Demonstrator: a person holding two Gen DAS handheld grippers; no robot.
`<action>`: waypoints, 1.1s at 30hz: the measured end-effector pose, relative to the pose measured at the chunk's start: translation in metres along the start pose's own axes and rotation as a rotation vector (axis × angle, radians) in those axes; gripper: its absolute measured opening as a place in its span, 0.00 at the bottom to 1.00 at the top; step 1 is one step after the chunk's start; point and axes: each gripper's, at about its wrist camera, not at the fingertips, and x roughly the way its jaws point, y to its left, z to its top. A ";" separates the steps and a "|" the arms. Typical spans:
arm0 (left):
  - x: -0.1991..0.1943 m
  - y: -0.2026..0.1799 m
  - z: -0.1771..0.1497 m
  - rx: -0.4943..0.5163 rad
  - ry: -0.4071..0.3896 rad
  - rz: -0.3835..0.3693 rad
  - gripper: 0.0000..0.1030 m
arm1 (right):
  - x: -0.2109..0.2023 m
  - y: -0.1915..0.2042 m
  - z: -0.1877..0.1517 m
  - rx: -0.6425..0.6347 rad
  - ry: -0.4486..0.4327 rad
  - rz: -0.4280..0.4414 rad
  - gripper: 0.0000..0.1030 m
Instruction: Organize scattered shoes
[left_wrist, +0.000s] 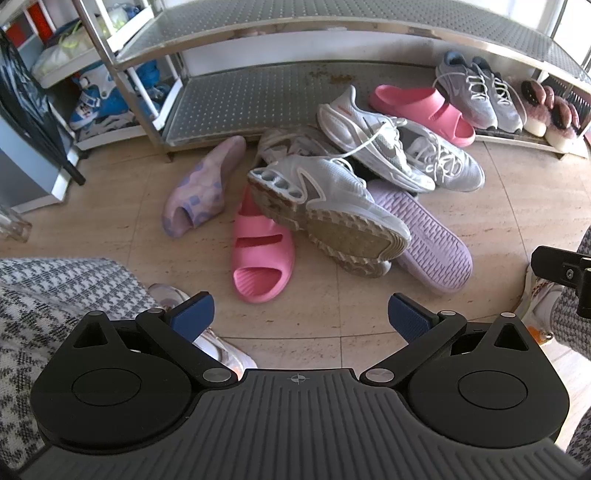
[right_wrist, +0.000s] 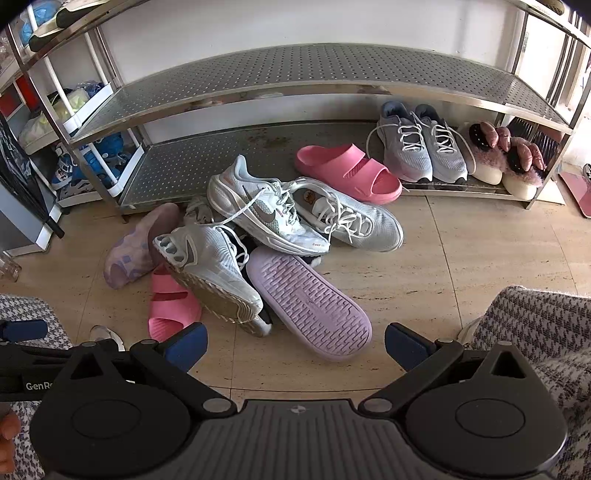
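The heap of shoes lies on the tiled floor (right_wrist: 461, 251) straight ahead of both your grippers, just in front of the metal shoe rack (right_wrist: 295, 74). Nearest you, a lilac slipper (right_wrist: 310, 302) lies sole-up, its toe end near the blue pads of your right gripper (right_wrist: 295, 349) but not touching them. Tipped against it on its side is a white sneaker (left_wrist: 328, 210) showing its worn sole, and under that sneaker's heel a pink sandal (left_wrist: 260, 258) lies flat, ahead of your left gripper (left_wrist: 301, 317) with bare floor between. Further back, two more white sneakers (right_wrist: 266, 210) are stacked crosswise, and a patterned lilac slipper (left_wrist: 199, 192) lies apart to the left by the rack's leg. A second pink slide (right_wrist: 347, 173) sits on the edge of the rack's bottom shelf, beside a neat grey pair (right_wrist: 421, 147) and furry pink slippers (right_wrist: 506, 158). Both of your grippers hang above the floor with fingers spread wide and nothing between them. Your houndstooth-clad knees (left_wrist: 55, 302) flank the view.
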 end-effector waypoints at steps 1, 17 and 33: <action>0.000 -0.001 0.000 0.000 0.000 0.001 1.00 | 0.000 0.000 0.000 0.000 0.000 0.000 0.99; 0.000 -0.001 -0.001 -0.001 0.006 0.005 1.00 | 0.000 -0.001 -0.001 0.008 -0.001 -0.004 0.99; 0.002 -0.001 -0.001 0.002 0.019 0.014 1.00 | 0.001 -0.002 0.001 0.013 0.002 -0.013 0.99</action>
